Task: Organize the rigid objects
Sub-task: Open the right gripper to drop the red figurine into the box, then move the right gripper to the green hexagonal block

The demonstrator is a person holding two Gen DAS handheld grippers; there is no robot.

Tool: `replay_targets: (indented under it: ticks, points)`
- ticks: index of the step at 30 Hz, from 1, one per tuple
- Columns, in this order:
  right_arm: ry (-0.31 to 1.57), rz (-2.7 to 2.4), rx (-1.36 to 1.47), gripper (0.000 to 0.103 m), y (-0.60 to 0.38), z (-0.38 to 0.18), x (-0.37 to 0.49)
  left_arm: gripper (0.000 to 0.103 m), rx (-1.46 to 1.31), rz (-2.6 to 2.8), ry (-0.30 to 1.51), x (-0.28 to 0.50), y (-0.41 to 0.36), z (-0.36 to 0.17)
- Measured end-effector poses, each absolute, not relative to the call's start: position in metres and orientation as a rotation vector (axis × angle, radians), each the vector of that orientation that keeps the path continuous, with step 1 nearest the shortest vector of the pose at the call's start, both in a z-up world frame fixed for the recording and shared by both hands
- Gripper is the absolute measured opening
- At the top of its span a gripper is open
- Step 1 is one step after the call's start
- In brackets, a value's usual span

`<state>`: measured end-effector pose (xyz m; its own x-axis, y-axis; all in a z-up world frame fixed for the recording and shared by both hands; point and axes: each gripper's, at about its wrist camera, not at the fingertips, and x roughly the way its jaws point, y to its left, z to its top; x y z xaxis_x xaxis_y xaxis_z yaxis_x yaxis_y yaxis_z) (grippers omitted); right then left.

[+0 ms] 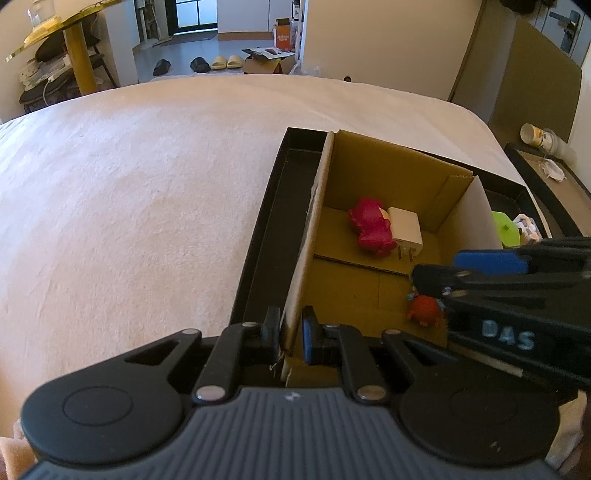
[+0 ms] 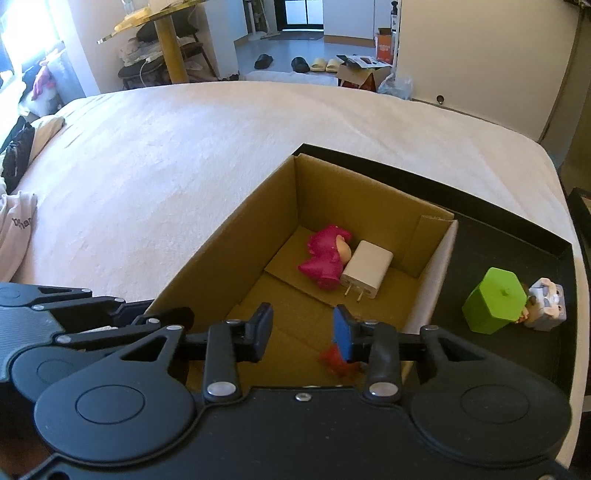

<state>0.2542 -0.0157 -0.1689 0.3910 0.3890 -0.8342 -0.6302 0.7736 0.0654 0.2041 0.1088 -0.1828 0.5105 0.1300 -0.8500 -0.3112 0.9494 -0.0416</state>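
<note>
Left gripper (image 1: 291, 334): its two fingers straddle the near-left wall of the cardboard box (image 1: 388, 166), one pad outside, the blue pad inside – the outer pad meets the wall, while a sliver of gap shows by the blue one, so whether it truly pinches the cardboard I cannot tell.
Right gripper (image 2: 303, 326): held above the near end of the box, fingers spread wide with nothing between them; the blue pad hangs just over a red figurine (image 2: 338, 363).
Cardboard box: open-topped, standing inside a shallow black tray (image 2: 509, 218) on a bed covered with a pale blanket (image 2: 166, 155).
Pink figurine (image 2: 325, 258): lying on its side on the box floor toward the far end, touching a white charger.
White wall charger (image 2: 367, 273): flat on the box floor just beside the pink figurine, its two prongs pointing to the near end.
Red figurine: on the box floor at the near-right corner – partly hidden by the right gripper in both views.
Green hexagonal block (image 2: 493, 301): outside the box, on the tray floor to the right.
Small grey-and-white toy figure (image 2: 546, 304): on the tray, touching the green block's right side.
Background: a gold-topped round table (image 2: 162, 22), slippers (image 2: 325, 64) on the floor.
</note>
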Motion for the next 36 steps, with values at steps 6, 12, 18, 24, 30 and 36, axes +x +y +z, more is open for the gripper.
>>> replay_targets:
  ticks: [6,12,18,24,30,36]
  points:
    - [0.944,0.647,-0.241,0.038,-0.033,-0.156,0.252,0.012,-0.196,0.264,1.030,0.207,0.109,-0.182]
    - [0.910,0.619,-0.196,0.043,-0.056,-0.142,0.254,0.012,-0.189,0.270,1.055,0.211,0.109,-0.181]
    - [0.885,0.583,-0.152,0.045,-0.079,-0.137,0.259,0.012,-0.176,0.273,1.077,0.216,0.108,-0.181]
    - [0.881,0.546,-0.114,0.046,-0.098,-0.141,0.268,0.012,-0.146,0.282,1.077,0.223,0.103,-0.177]
    - [0.896,0.508,-0.078,0.048,-0.117,-0.154,0.278,0.012,-0.130,0.291,1.073,0.234,0.101,-0.173]
    - [0.908,0.483,-0.054,0.052,-0.132,-0.166,0.286,0.012,-0.121,0.299,1.079,0.241,0.101,-0.172]
